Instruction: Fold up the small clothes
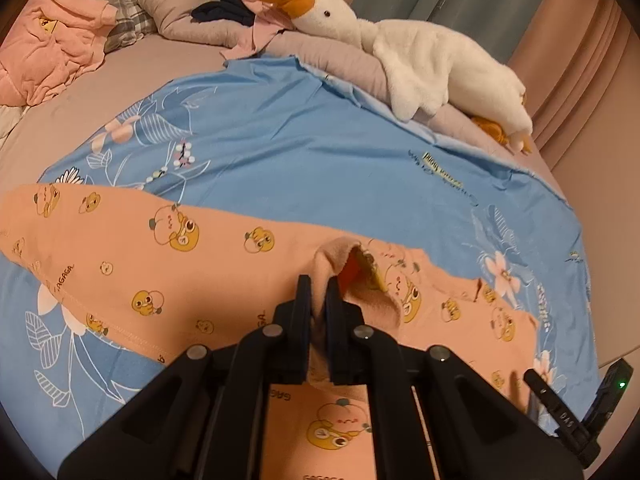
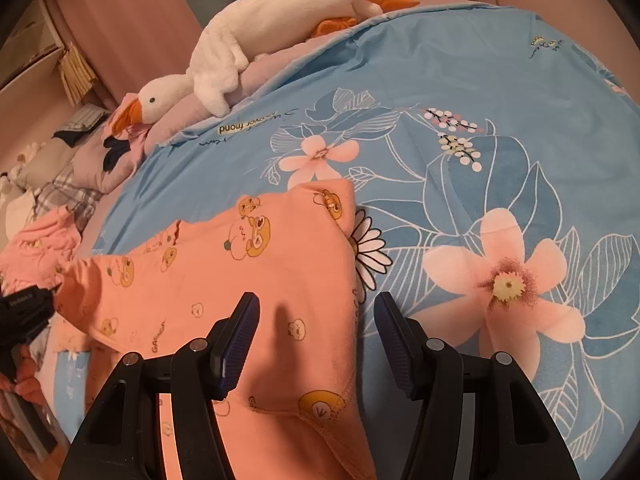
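Your left gripper (image 1: 317, 284) pinches the orange top (image 1: 224, 264); your right gripper (image 2: 316, 312) is spread wide, holding nothing. Folding has barely started.

A peach garment (image 2: 256, 280) printed with orange cartoon bears lies on a blue sheet (image 2: 460, 200) with pink flowers, beside a white, orange-billed plush goose (image 1: 420, 60).

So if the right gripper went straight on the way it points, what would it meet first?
Most likely the orange printed garment: the open right gripper points down at its right-hand part, near the hem edge. The blue floral sheet lies just beyond; depth is hard to judge.
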`<state>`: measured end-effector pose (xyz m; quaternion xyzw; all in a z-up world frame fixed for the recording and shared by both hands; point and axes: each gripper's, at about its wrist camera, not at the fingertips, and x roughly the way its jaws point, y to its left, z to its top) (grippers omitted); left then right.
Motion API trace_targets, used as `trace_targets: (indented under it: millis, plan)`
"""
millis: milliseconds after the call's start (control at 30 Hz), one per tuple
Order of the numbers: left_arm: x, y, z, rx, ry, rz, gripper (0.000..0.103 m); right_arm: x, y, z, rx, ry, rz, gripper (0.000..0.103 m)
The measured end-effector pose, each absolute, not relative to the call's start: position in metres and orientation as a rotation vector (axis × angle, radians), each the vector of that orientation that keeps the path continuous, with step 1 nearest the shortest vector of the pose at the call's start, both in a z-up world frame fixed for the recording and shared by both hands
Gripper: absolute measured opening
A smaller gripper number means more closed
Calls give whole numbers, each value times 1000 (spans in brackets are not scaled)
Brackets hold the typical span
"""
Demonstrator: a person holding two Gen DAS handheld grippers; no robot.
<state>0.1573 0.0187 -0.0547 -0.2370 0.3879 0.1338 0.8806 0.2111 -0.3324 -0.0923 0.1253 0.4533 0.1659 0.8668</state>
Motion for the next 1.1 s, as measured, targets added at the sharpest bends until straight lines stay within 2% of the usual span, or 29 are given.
trace_targets:
  millis: [1100]
  plan:
    - [161, 33, -102, -510, 927, 321, 7, 211, -329, -95, 220, 960, 320, 59]
